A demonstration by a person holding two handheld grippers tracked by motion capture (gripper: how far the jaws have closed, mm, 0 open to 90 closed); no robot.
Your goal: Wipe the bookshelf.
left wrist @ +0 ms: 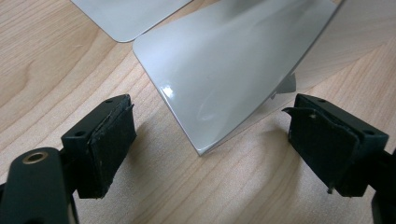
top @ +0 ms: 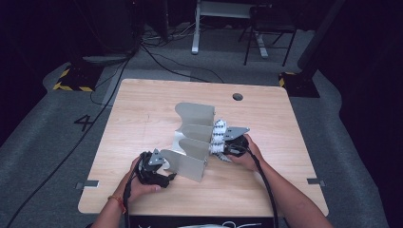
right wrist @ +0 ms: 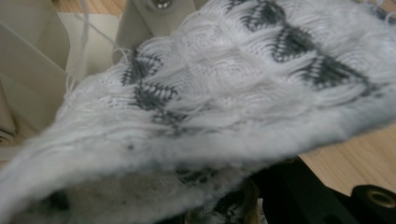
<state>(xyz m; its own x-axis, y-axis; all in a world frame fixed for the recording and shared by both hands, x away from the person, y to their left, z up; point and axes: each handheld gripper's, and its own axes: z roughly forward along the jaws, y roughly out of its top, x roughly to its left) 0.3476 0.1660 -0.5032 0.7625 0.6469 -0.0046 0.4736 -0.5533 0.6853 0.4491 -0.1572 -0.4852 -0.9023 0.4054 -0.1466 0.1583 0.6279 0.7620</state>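
Your right gripper (top: 227,148) has its jaws clenched on a white cloth (top: 218,136) with a dark grey pattern; the fabric spills over and ahead of the jaws, against the side of the grey metal rack (top: 192,137). Your left gripper (left wrist: 212,140) has its jaws spread wide and released, holding nothing. The rounded corner of the rack's nearest divider plate (left wrist: 224,70) lies between and just ahead of those jaws, apart from both pads, on the wooden table (top: 142,109).
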